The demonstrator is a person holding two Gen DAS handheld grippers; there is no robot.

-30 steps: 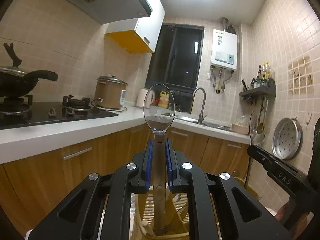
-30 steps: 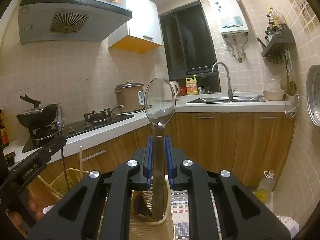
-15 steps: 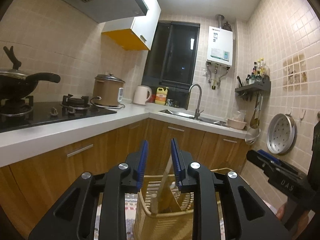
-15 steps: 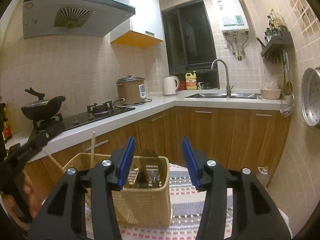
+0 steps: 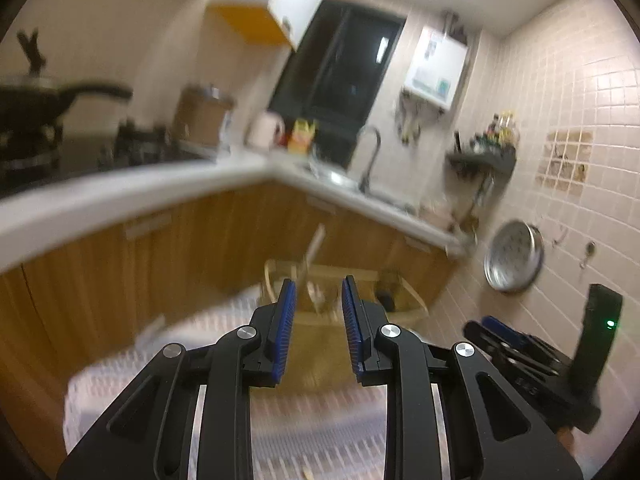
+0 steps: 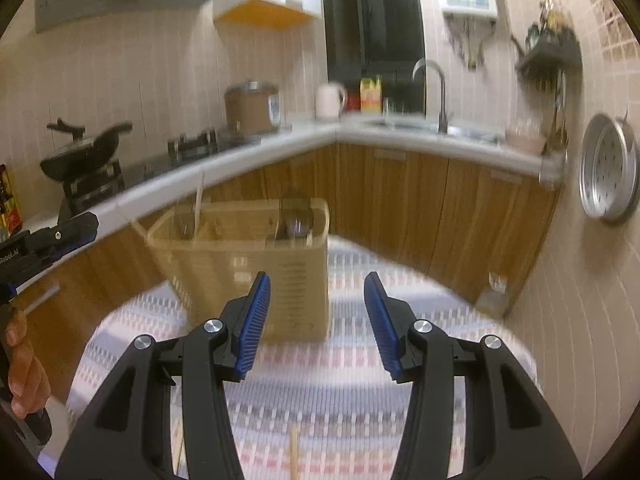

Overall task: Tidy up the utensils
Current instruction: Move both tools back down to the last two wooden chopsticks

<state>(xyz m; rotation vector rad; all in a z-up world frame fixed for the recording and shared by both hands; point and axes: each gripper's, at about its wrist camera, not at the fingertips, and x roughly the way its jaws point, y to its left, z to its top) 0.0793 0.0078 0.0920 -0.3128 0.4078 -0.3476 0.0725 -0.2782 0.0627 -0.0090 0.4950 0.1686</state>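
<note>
now both hand-held grippers are released, nothing between their blue pads. the left hand-held gripper (image 5: 316, 304) has just opened its jaws a little way, and past them stands the holder (image 5: 404, 300), a tan slatted basket on the mat (image 5: 168, 352); a pale stick (image 5: 316, 242) leans up out of it (the view is too blurred to tell what else it holds). the right hand-held gripper (image 6: 316, 300) has just spread its jaws wider, and it faces the holder (image 6: 296, 276) from a short way off, not touching it. from that side a spoon (image 6: 295, 216) sits bowl-up in the holder's right compartment, while a stick (image 6: 198, 200) stands in the left one. another thin stick (image 6: 295, 454) lies on the checked mat (image 6: 352, 400) near the bottom edge, between the right gripper's arms. at the far left of that view a hand (image 6: 22, 364) grips the other tool's handle.
</note>
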